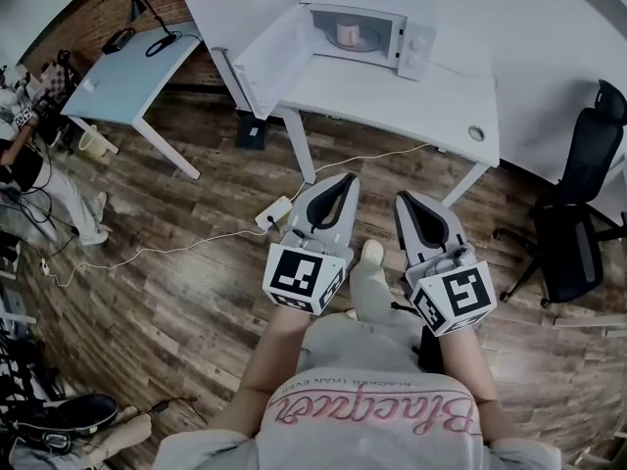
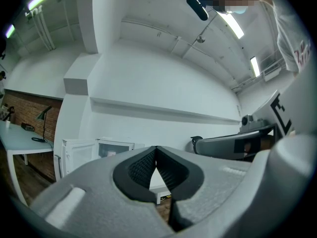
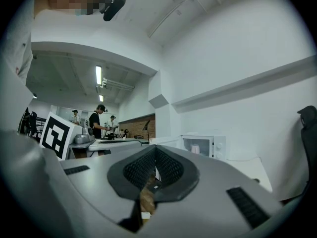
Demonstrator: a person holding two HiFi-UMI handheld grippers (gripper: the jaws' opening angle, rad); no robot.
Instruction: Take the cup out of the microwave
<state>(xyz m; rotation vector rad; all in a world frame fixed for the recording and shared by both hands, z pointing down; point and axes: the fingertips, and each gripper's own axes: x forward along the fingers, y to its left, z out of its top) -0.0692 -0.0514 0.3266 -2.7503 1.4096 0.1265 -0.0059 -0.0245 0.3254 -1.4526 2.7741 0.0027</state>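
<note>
Cup (image 1: 349, 33) sits in open microwave (image 1: 415, 49); left claw (image 1: 346, 180) and right claw (image 1: 403, 199) both closed, empty

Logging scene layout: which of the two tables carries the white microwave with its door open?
The white rectangular table at the head view's top centre bears the white microwave. The pale blue table stands left, by the brick wall, without one.

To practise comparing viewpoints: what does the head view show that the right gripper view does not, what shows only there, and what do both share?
Only the head view: the marker cube on the right gripper and a cable trailing over the wooden floor. Only the right gripper view: the ceiling with its strip light. Both: the open microwave with the cup inside, on the white table.
</note>
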